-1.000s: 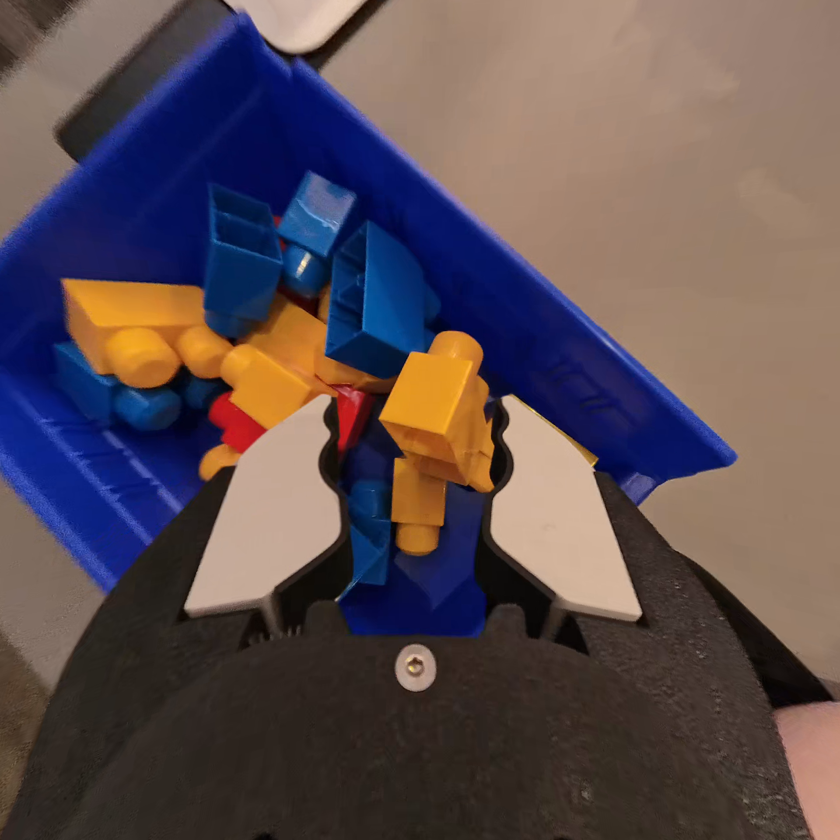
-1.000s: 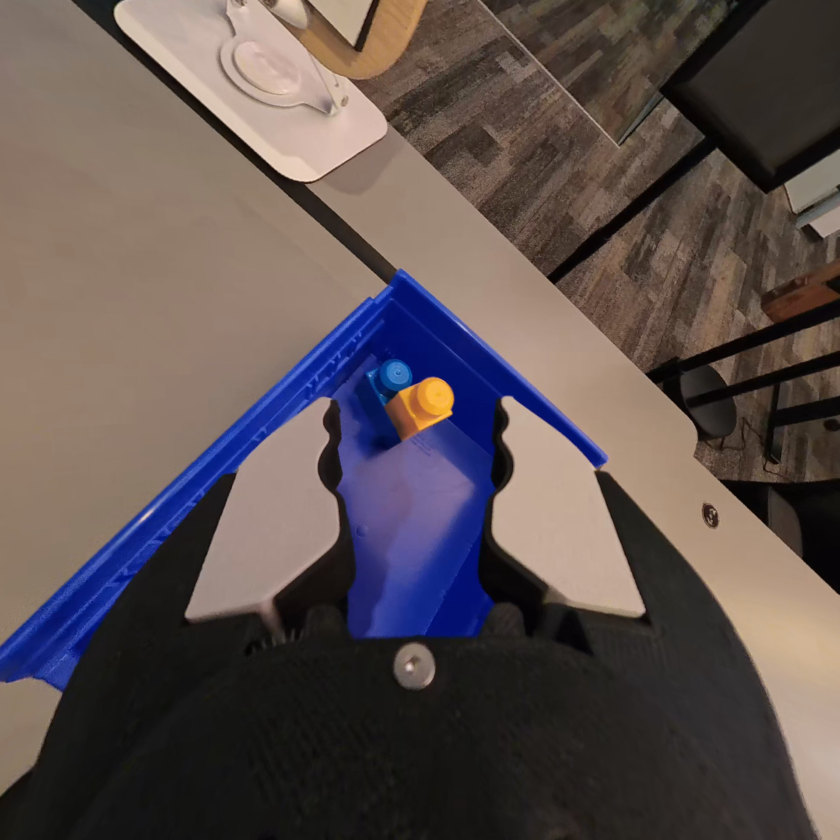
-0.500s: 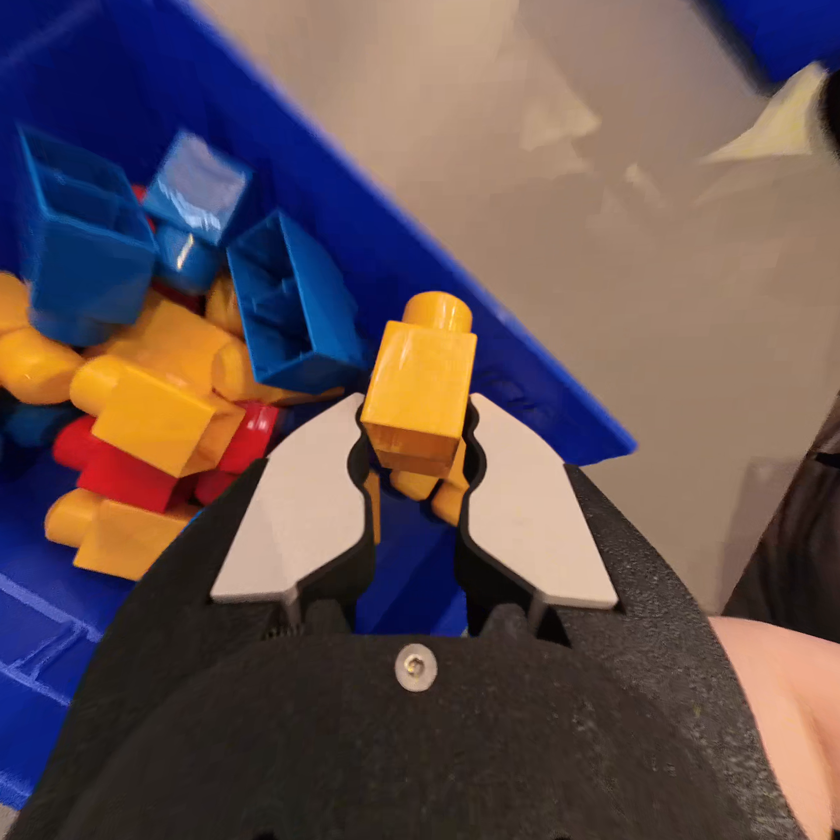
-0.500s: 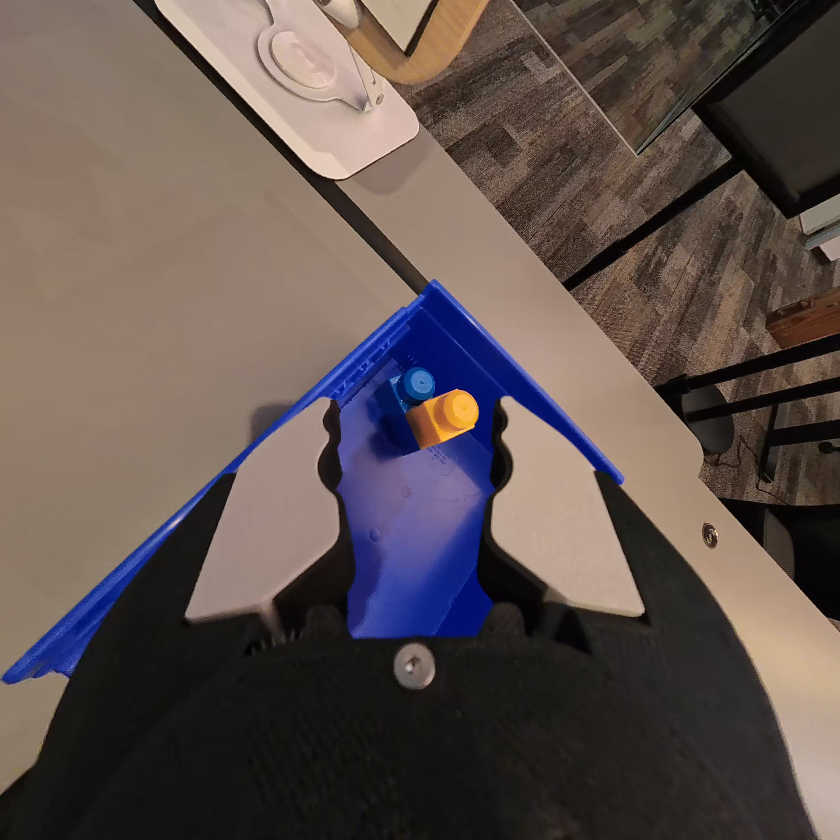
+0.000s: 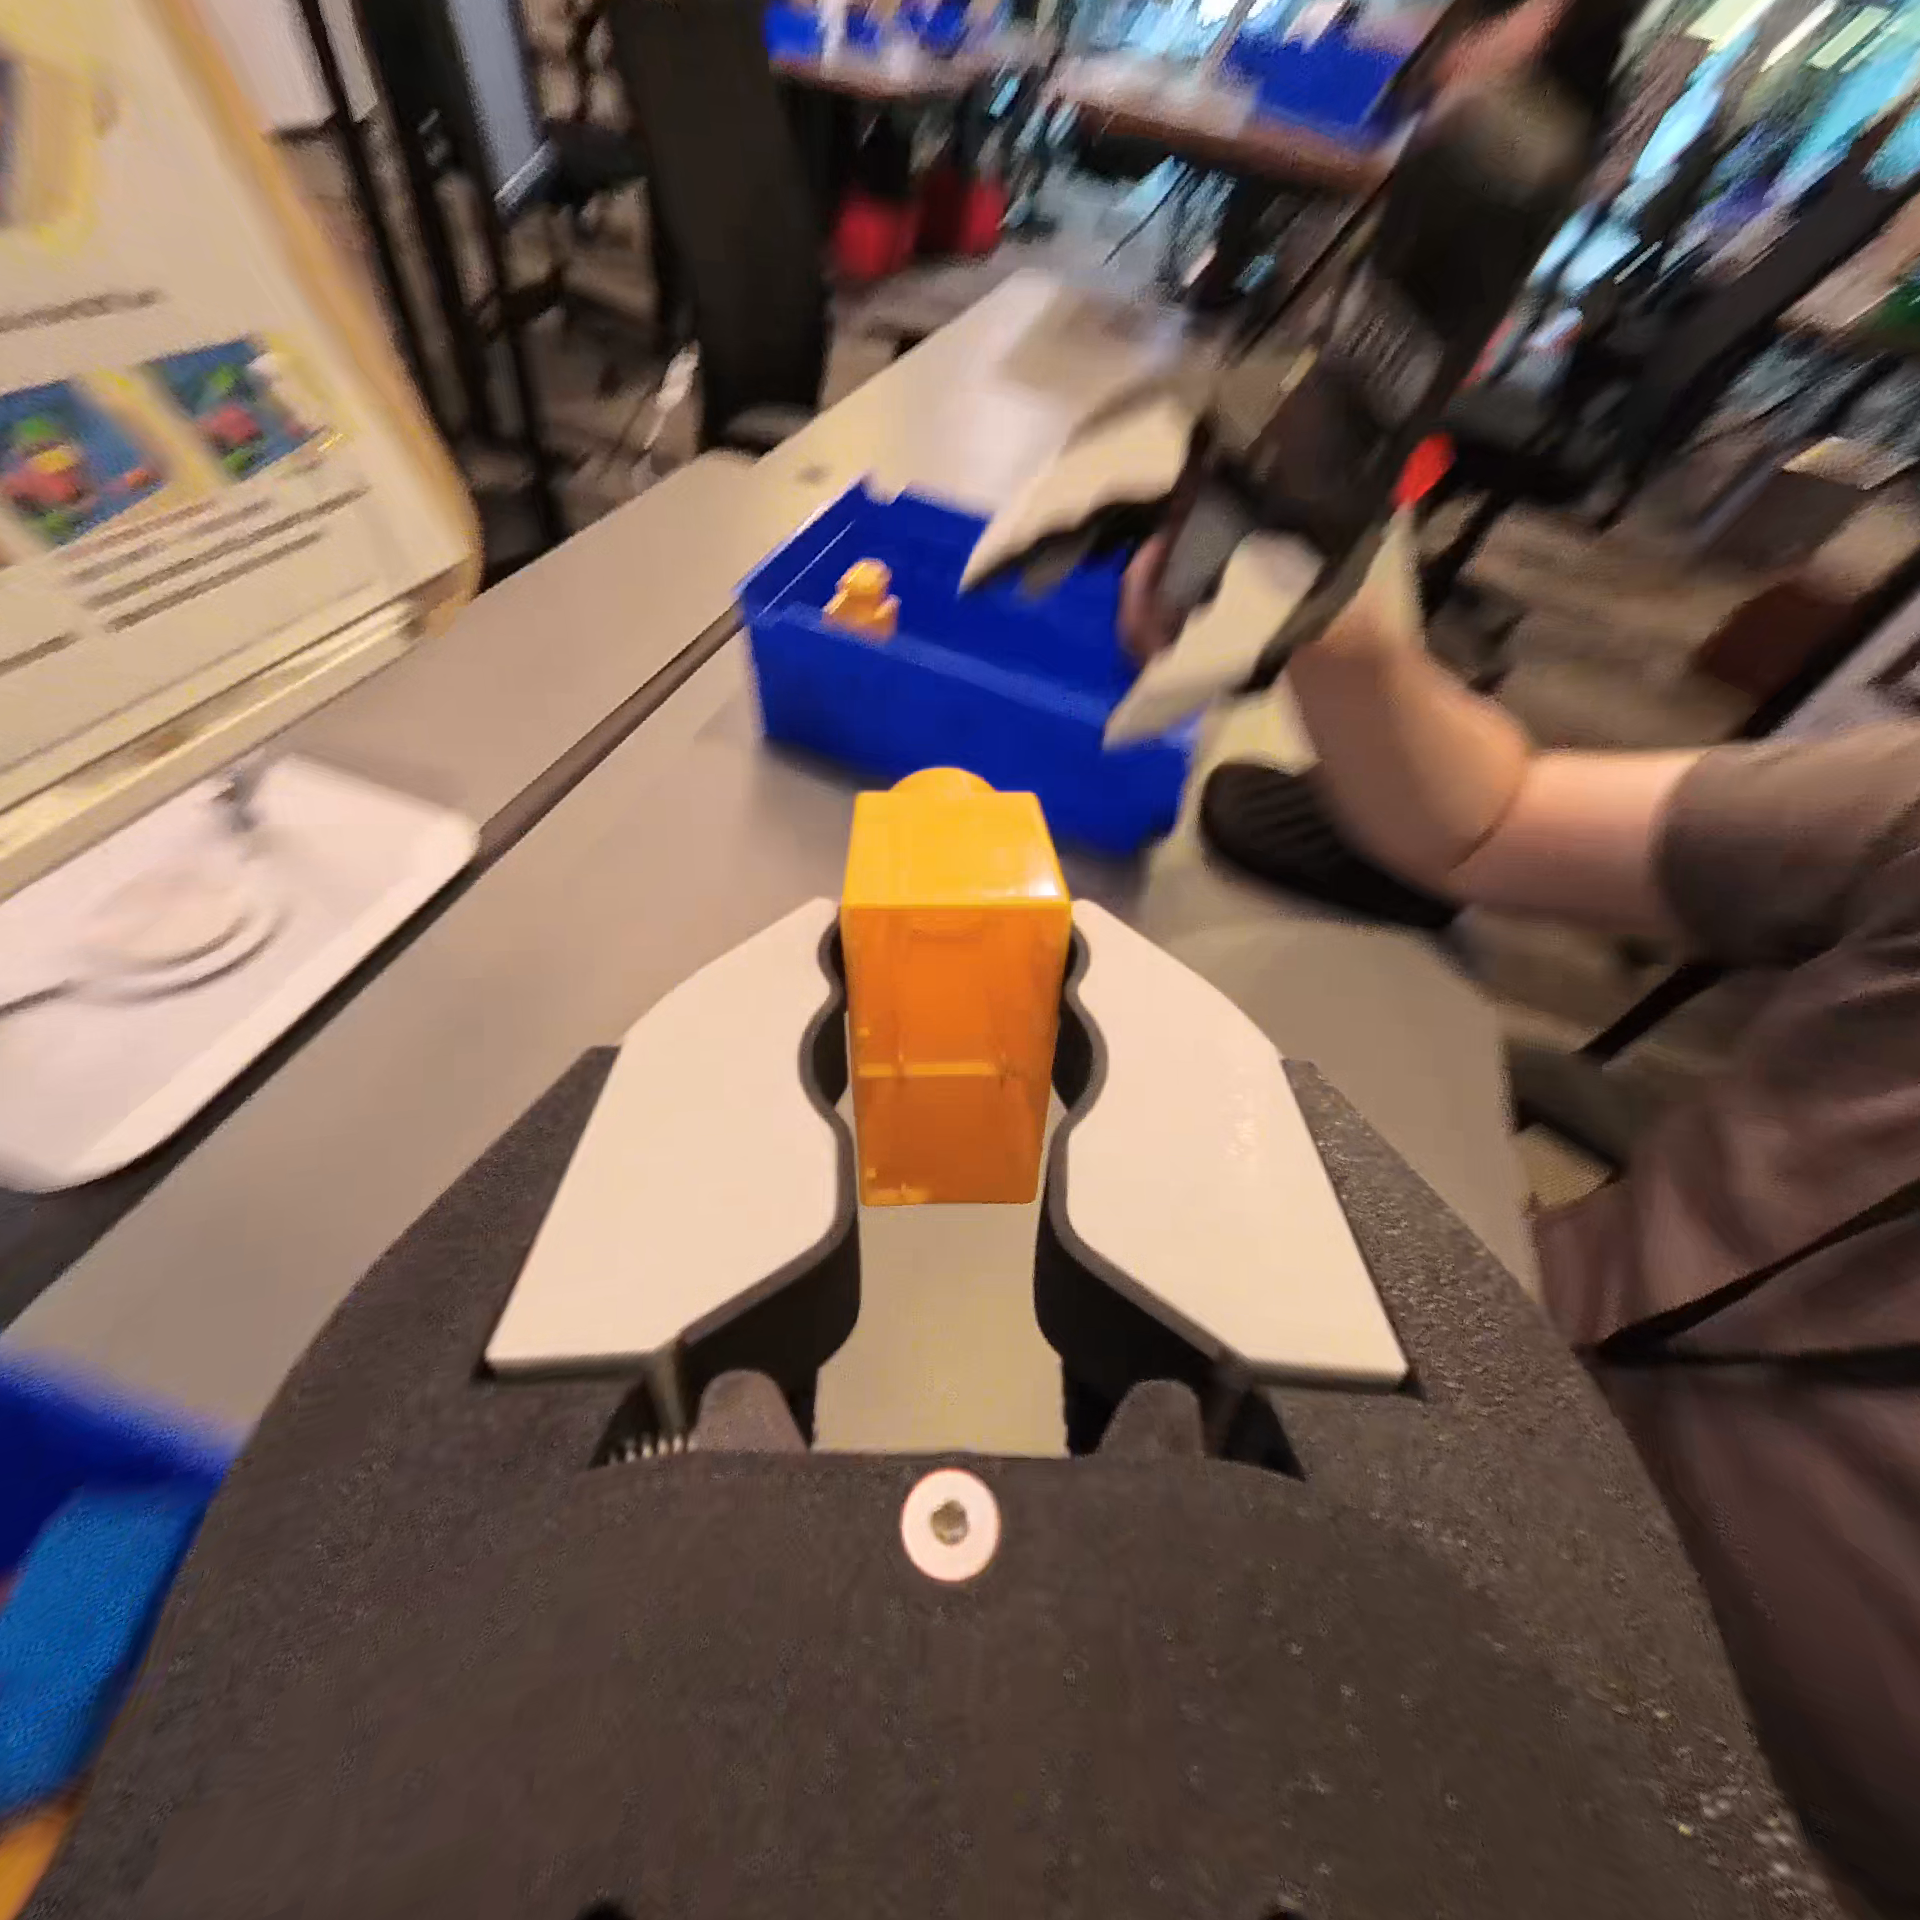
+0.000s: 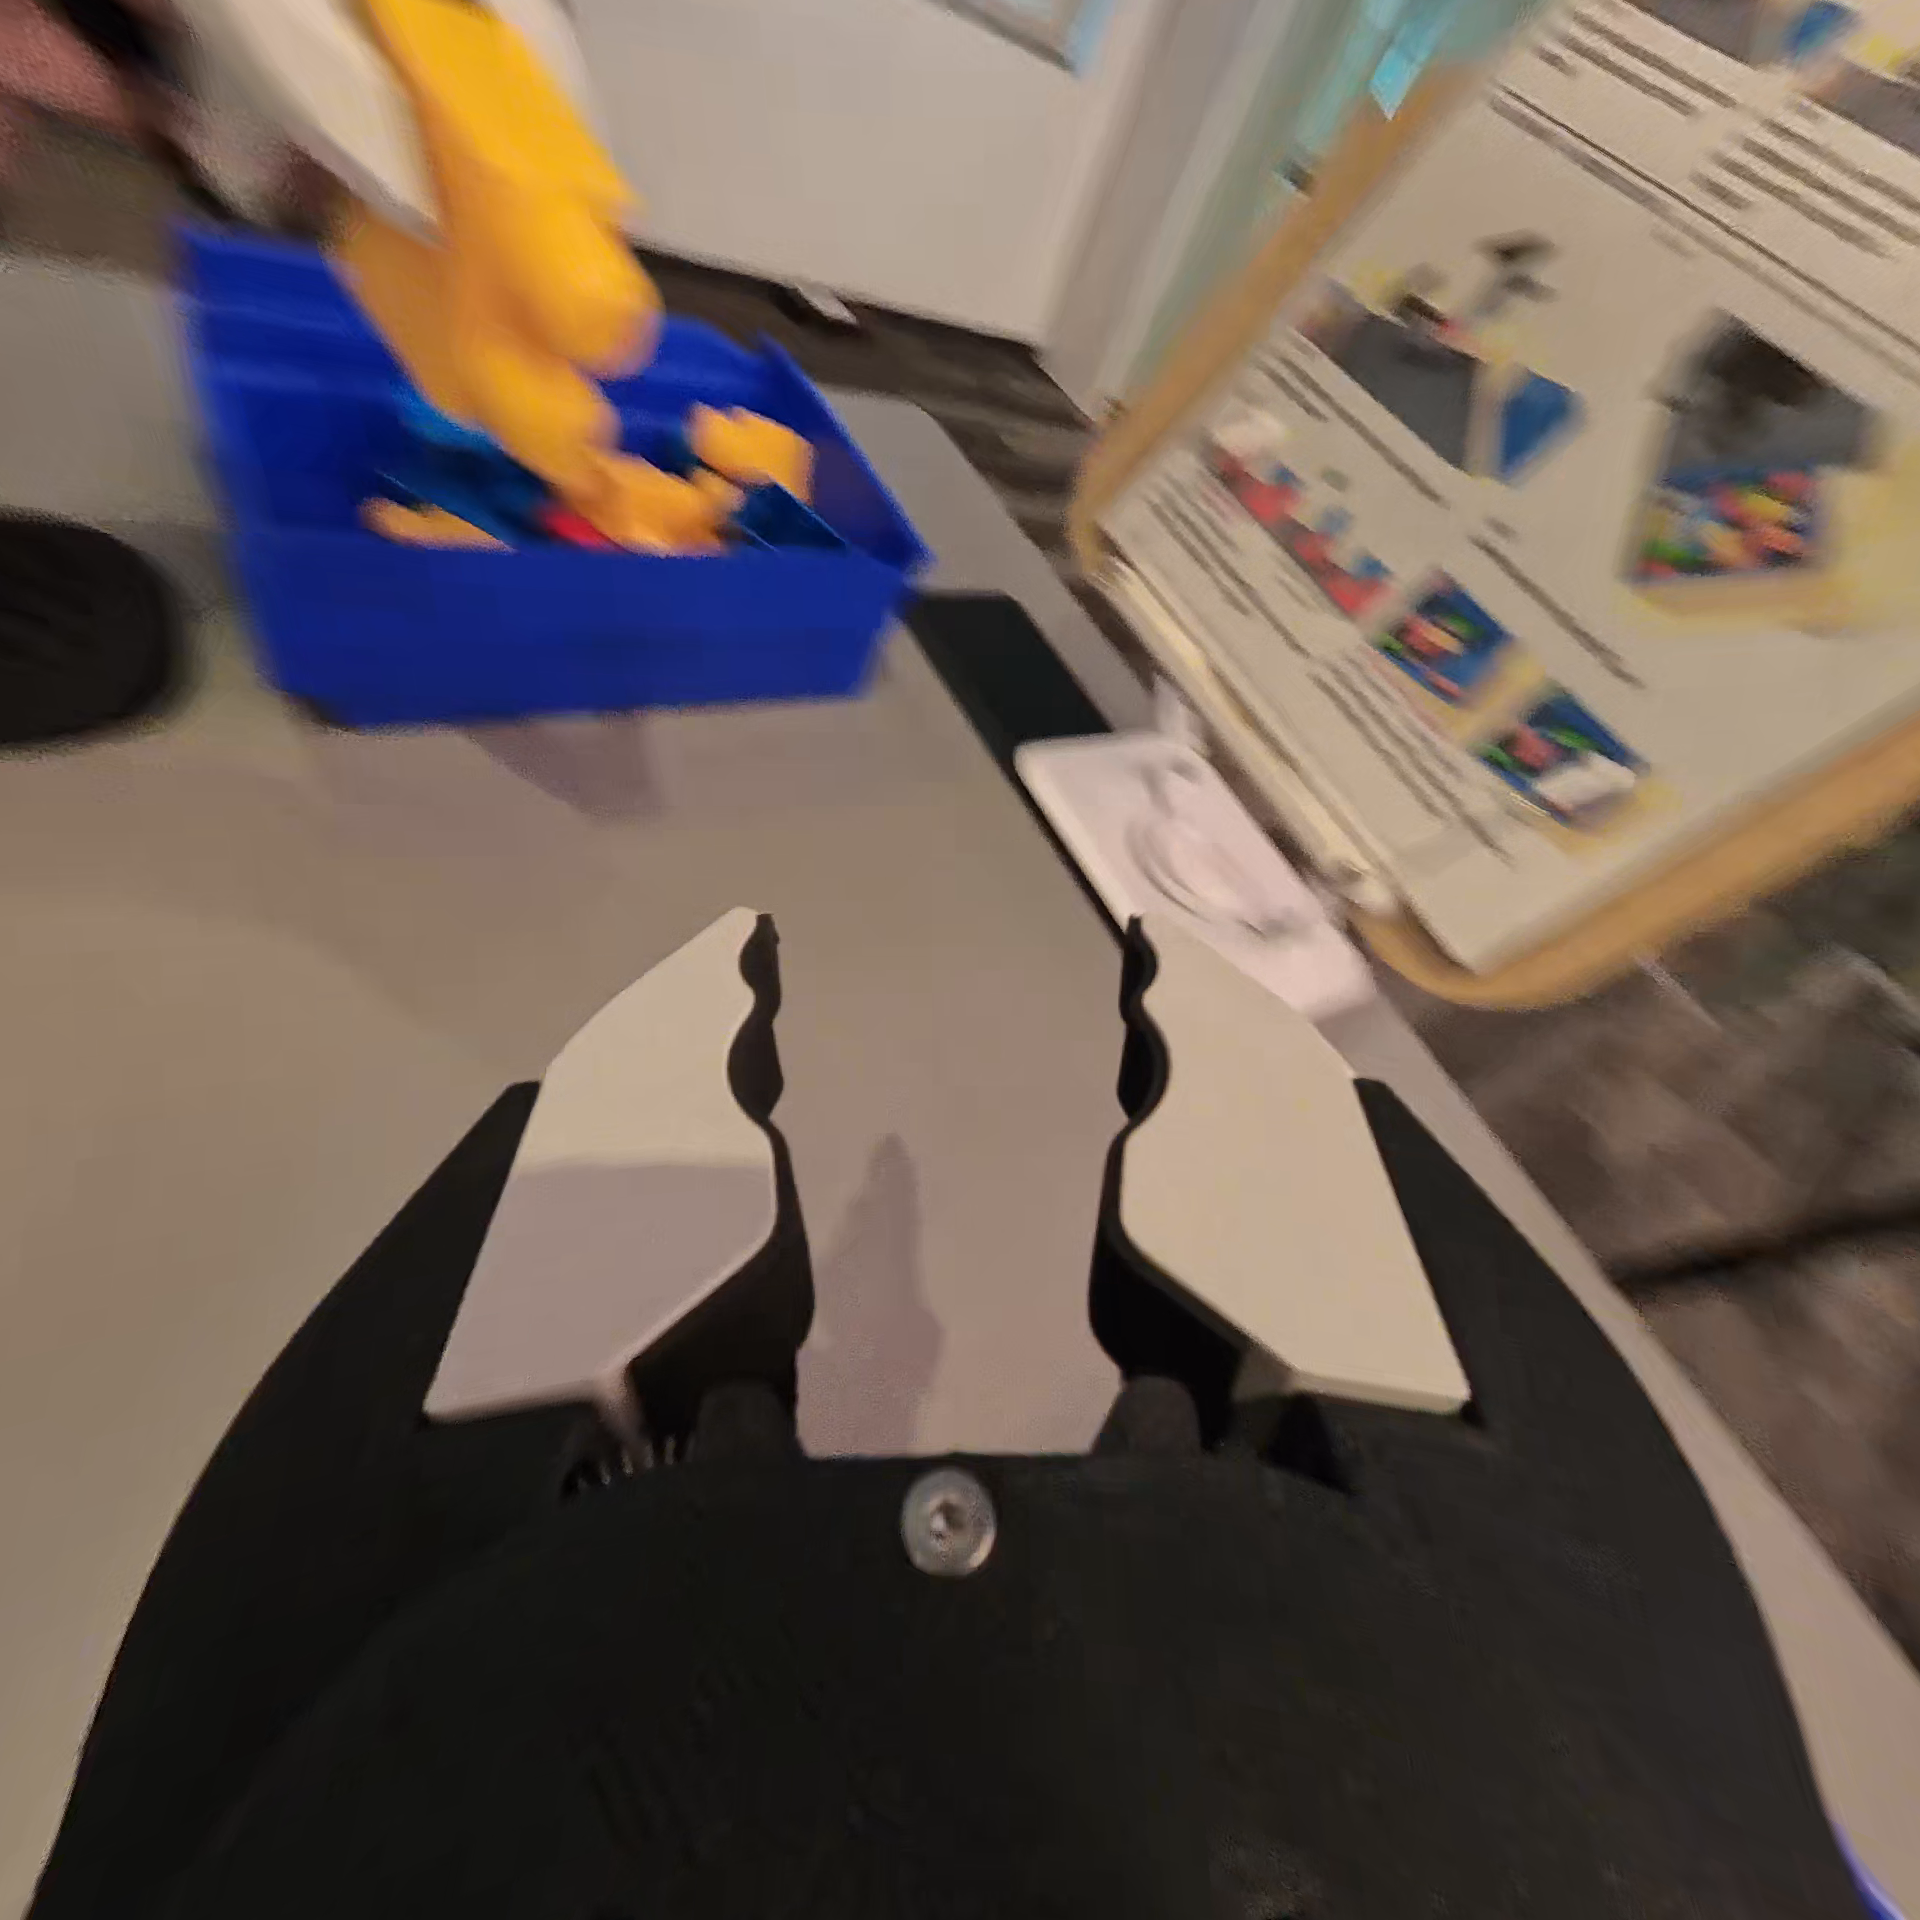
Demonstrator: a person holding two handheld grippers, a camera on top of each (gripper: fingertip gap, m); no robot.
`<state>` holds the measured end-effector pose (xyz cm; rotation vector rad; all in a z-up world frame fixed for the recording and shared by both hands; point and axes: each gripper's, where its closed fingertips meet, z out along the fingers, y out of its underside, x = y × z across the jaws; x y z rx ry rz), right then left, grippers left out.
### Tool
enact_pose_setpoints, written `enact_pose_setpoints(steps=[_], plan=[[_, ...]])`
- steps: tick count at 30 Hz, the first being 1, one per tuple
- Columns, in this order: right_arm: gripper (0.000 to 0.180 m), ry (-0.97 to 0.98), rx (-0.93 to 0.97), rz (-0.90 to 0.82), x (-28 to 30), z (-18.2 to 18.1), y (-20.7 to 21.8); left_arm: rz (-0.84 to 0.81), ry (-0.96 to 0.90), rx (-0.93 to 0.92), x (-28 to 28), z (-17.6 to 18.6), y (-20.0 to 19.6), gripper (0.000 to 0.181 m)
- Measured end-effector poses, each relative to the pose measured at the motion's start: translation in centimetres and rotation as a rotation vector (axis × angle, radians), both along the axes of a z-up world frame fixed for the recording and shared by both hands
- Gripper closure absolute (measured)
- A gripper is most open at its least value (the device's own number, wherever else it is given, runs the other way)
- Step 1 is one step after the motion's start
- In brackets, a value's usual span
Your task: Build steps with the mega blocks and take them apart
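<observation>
A yellow block (image 5: pixel 951 1023) is pinched between the fingers of the left gripper (image 5: pixel 954 935), its stud pointing forward and away, and it is carried clear above the grey table (image 5: pixel 582 935). Only the block's side walls are gripped by the scalloped inner edges, so a slip or a twist could be caused by a fast swing or a hard touchdown. The heavy blur suggests quick motion, which raises that risk.

The right gripper (image 6: pixel 945 935) is spread wide with nothing between its fingers, only bare table seen below it. Ahead of it and to its left, a blue bin (image 6: pixel 561 623) full of mixed blocks is seen, with the left gripper's block blurred above it.

Straight ahead of the left gripper, well apart, a second blue bin (image 5: pixel 935 686) is seen holding a small yellow block (image 5: pixel 862 603), and the right gripper appears above it. To the left gripper's left a white stand base (image 5: pixel 208 935) and a framed instruction sheet (image 5: pixel 156 468) are placed; either could be knocked if the carry drifts that way. No steps are seen yet, so building is judged barely begun
</observation>
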<state>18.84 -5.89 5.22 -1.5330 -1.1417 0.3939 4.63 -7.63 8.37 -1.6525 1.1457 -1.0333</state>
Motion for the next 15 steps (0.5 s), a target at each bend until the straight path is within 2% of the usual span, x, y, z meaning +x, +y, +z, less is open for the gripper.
enact_pose_setpoints(steps=[2, 4, 10, 13, 15], plan=[[0.116, 0.119, -0.067, 0.170, -3.6, -0.2, -2.5, -0.106, -0.155, -0.050, 2.7, 1.4, -1.1, 0.144], [0.116, 0.243, -0.156, 0.303, -6.0, -0.2, -4.6, -0.184, -0.224, -0.070, 4.7, 1.7, -2.0, 0.144], [0.120, 0.532, -0.385, 0.390, -6.9, 0.2, -4.7, -0.270, -0.150, -0.091, 7.8, -0.5, -3.6, 0.144], [0.147, 0.611, -0.525, 0.512, -6.8, 0.4, -5.6, -0.300, -0.172, -0.120, 8.7, -0.8, -3.9, 0.144], [0.147, 0.573, -0.562, 0.539, -6.8, -0.4, -5.7, -0.303, -0.140, -0.142, 8.8, -1.6, -3.8, 0.143]])
